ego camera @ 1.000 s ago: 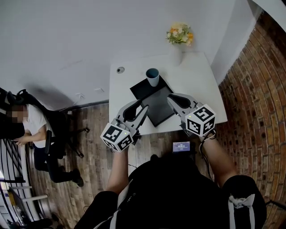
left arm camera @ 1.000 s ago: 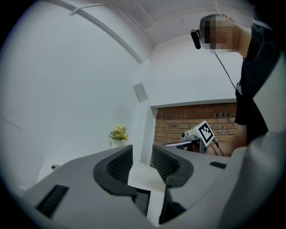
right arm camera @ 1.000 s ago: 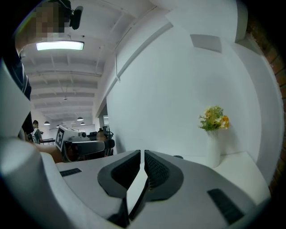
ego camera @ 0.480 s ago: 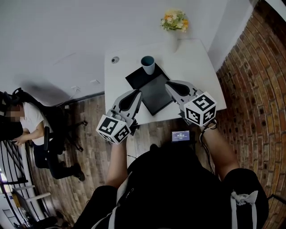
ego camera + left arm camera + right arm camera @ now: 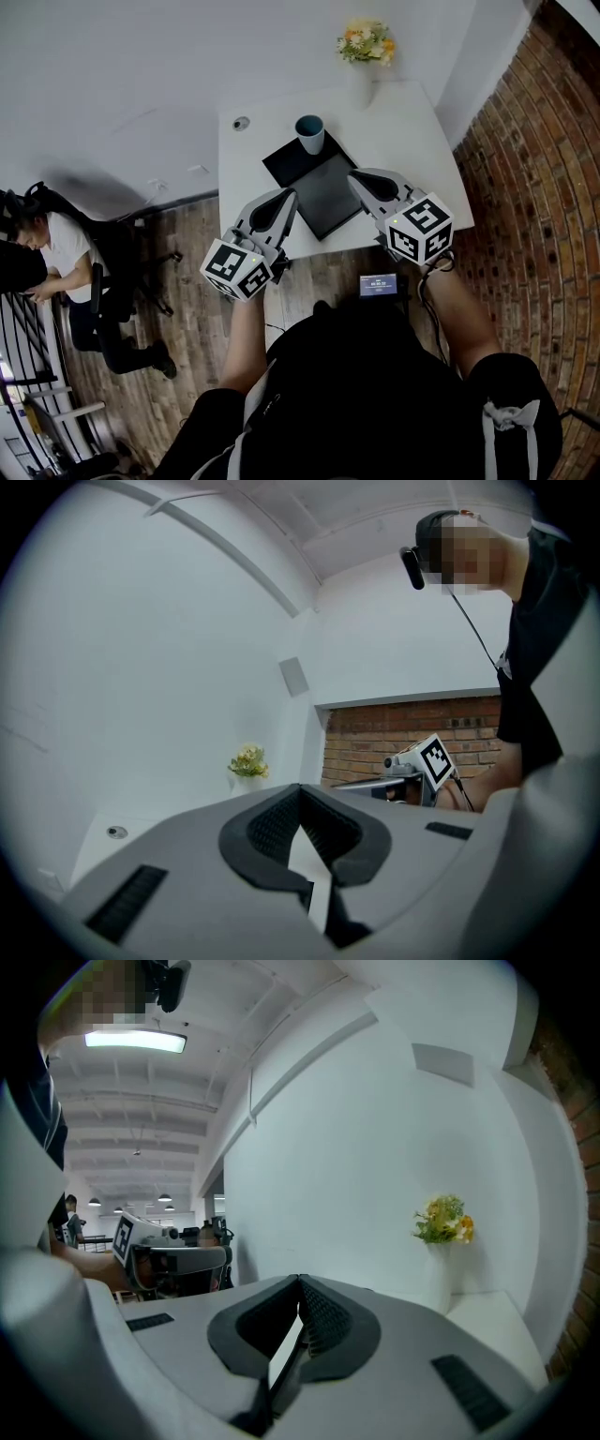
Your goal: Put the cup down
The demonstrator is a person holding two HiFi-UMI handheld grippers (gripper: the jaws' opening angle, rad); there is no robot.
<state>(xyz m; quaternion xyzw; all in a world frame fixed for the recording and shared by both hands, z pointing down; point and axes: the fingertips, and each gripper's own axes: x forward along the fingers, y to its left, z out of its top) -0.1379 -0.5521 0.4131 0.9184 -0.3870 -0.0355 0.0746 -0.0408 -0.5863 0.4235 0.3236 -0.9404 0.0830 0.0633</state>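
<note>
Standing upright at the far corner of the black mat, the teal cup lies ahead, btwn the 2 claws: left gripper & right gripper both shut, empty, abt equally near.

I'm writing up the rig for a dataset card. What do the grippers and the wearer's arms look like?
The left gripper and right gripper are light grey tapering shells; black ribbed pads line the jaws. Each carries a white cube with black square markers. The person wears a black top, forearms uncovered.
</note>
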